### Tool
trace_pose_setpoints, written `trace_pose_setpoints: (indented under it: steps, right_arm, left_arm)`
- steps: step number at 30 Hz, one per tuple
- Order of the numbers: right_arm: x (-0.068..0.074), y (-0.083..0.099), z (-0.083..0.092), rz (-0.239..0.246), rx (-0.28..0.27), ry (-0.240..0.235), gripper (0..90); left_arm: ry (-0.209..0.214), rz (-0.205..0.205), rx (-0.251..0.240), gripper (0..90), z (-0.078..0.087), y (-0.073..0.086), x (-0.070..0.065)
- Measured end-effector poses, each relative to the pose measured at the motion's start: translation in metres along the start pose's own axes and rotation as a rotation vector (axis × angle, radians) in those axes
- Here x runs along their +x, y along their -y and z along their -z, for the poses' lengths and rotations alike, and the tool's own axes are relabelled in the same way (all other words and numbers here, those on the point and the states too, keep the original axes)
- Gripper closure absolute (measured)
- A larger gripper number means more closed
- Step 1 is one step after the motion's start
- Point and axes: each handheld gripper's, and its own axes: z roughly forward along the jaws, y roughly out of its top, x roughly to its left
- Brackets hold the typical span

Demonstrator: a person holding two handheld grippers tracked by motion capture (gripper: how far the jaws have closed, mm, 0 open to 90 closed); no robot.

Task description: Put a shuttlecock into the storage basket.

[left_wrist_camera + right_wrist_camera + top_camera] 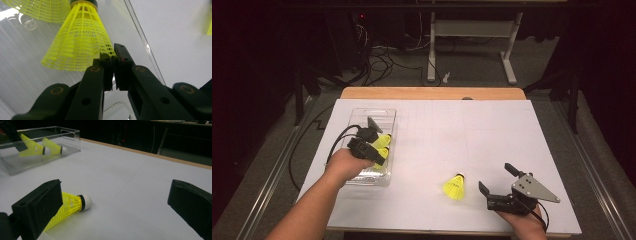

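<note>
Nearest the person, the right gripper [495,179] rests low at the front right of the white-covered counter [492,130], its jaws spread wide with nothing between them. Just to its left, a yellow plastic mesh shuttlecock with a white cork tip [454,186] lies on its side on the counter, apart from the jaws; in the right gripper view it [71,206] sits just beyond the left jaw. Farther back on the left, the left gripper [379,155] reaches into a clear plastic rectangular tray [387,117]. Its jaws are pressed nearly together, pinching the skirt rim of a second yellow shuttlecock [78,37] inside the tray. A third yellow shuttlecock [40,8] lies just beside that one in the tray.
</note>
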Motion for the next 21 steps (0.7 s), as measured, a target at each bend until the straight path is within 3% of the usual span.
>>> trace_pose_setpoints:
  steps: [21]
  right_arm:
    - [0.0, 0.0, 0.0, -0.005, 0.0, 0.002, 0.2]
  left_arm:
    - [0.013, 0.001, 0.027, 82.8, -0.012, 0.002, 0.002]
